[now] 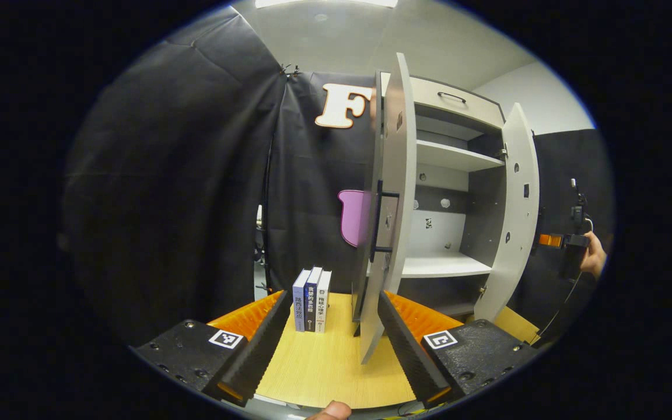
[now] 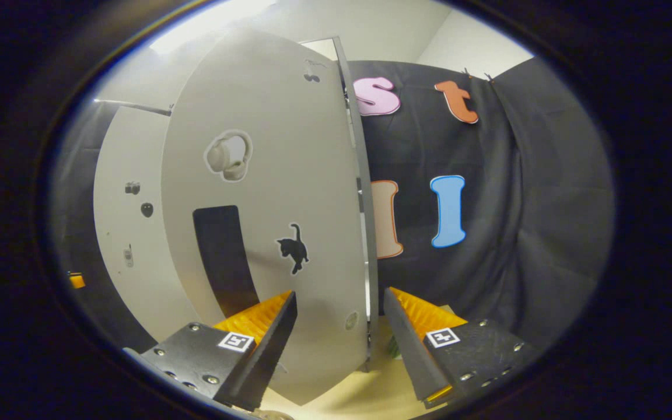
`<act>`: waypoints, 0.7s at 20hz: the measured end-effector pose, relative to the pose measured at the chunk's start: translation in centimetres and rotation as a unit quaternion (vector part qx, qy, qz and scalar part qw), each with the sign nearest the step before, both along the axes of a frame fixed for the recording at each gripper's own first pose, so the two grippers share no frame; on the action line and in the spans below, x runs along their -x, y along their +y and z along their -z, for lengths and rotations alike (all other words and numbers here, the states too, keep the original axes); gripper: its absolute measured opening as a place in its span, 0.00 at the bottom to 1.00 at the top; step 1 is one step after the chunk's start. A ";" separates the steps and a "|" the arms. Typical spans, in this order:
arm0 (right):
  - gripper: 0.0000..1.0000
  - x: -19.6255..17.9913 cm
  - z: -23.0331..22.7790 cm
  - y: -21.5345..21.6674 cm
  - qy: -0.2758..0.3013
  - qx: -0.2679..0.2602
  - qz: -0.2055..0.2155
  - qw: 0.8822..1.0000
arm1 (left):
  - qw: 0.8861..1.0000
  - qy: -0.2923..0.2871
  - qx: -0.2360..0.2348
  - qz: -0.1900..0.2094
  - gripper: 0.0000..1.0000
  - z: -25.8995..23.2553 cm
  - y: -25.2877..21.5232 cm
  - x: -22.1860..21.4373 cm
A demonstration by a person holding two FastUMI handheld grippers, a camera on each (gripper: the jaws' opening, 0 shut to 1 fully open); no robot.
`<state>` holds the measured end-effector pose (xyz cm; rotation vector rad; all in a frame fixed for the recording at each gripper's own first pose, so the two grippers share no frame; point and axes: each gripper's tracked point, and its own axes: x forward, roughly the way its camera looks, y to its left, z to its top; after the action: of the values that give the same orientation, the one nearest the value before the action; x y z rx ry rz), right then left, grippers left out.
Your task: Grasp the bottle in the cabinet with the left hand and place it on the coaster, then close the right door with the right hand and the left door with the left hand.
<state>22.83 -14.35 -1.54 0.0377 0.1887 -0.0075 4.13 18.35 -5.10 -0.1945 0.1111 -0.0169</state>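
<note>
Both grippers stand wide open, empty. The left gripper [image 1: 330,344] faces the left door's [image 1: 391,192] edge; the right gripper [image 2: 339,344] straddles the right door's [image 2: 266,192] edge. Beyond, the cabinet [image 1: 447,265] shelves show no bottle, so door-closing seems underway; next, push the right door shut.

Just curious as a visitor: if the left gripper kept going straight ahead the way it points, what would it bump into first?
Probably the left door: its edge stands between the open left gripper fingers, though depth is unclear.

Cabinet doors: both open.
Left door [image 1: 391,204], grey with black handle, stands ajar, edge-on; right door [image 1: 511,210] swung wide. Cabinet [image 1: 447,175] shelves white.
</note>
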 end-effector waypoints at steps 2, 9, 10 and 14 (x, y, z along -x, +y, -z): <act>0.92 -0.3 0.2 0.3 0.005 -0.008 -0.002 1.000 | 1.000 -0.001 -0.002 -0.001 0.96 0.0 0.5 -0.6; 0.93 -0.5 0.6 0.3 0.008 -0.031 0.013 0.999 | 1.000 -0.009 -0.010 0.002 0.96 -0.1 1.5 -4.2; 0.93 -0.3 0.9 0.4 0.011 -0.035 0.018 0.999 | 1.000 -0.008 -0.009 0.001 0.93 -0.2 1.7 -5.0; 0.92 -0.7 0.7 1.2 -0.002 -0.035 0.022 0.999 | 1.000 -0.014 -0.003 0.002 0.93 -0.9 2.1 -8.1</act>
<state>23.53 -13.17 -2.21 0.1115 0.1835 -0.0446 12.20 20.41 -4.18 -0.1874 0.0838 -0.0226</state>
